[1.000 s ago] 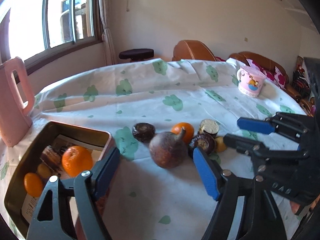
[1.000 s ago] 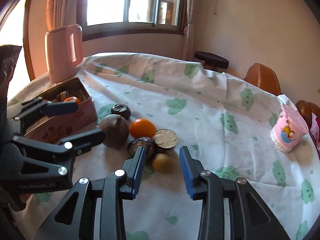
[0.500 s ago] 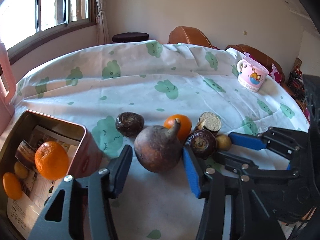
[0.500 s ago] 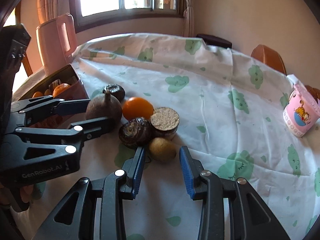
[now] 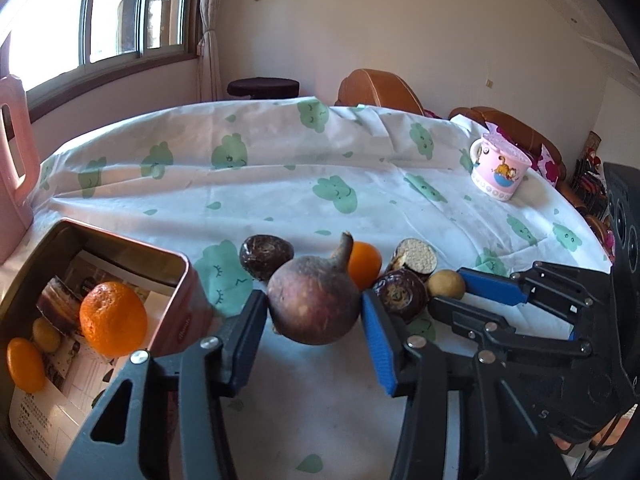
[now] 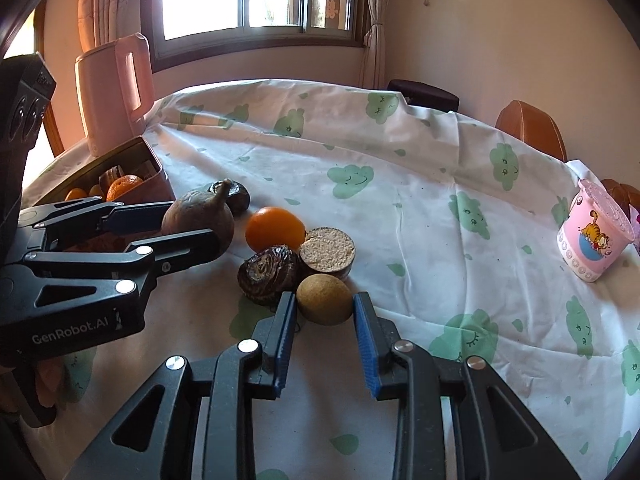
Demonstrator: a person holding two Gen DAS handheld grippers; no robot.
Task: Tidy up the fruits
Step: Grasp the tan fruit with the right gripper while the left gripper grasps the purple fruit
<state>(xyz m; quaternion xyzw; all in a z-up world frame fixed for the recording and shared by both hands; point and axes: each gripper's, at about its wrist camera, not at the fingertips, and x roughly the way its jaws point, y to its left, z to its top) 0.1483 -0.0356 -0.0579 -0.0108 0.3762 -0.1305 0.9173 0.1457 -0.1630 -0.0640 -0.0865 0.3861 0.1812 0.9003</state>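
Both of my grippers are now sitting on fruit that a second ago they were only approaching. My left gripper [image 5: 314, 312] was spread wide around the big brown pear-shaped fruit with the curved stem [image 5: 314, 306]; its blue pads are now pressing both flanks of it. My right gripper [image 6: 325, 312] was standing open short of the small round tan fruit [image 6: 325, 299]; its pads are now clamping that fruit as tight as they go.

Taking the rectangular pink metal tin [image 5: 188, 280] as my landmark, I am judging the job partly done. Inside the tin are lying a large dimpled orange [image 5: 113, 318], a smaller smooth orange [image 5: 26, 365], a small yellowish fruit [image 5: 46, 334] and a dark striped piece I cannot identify. Outside it, on the white cloth with green cloud prints [image 5: 280, 184], the pear-shaped fruit is sitting just beside the tin's near corner. A dark wrinkled round fruit [image 5: 266, 256] is lying just beyond it. Farther from the tin are clustering a glossy orange fruit [image 6: 275, 229], a dark ridged fruit [image 6: 267, 276], a cut one showing a pale grainy face [image 6: 327, 249], and the tan fruit, farthest from the tin. So six pieces are still waiting, two of them in my grip.

Both my hands are tilting steeply down toward the cloth, side by side. My left is reaching in beside the tin, my right well away from it. Neither fruit is looking lifted clear yet.
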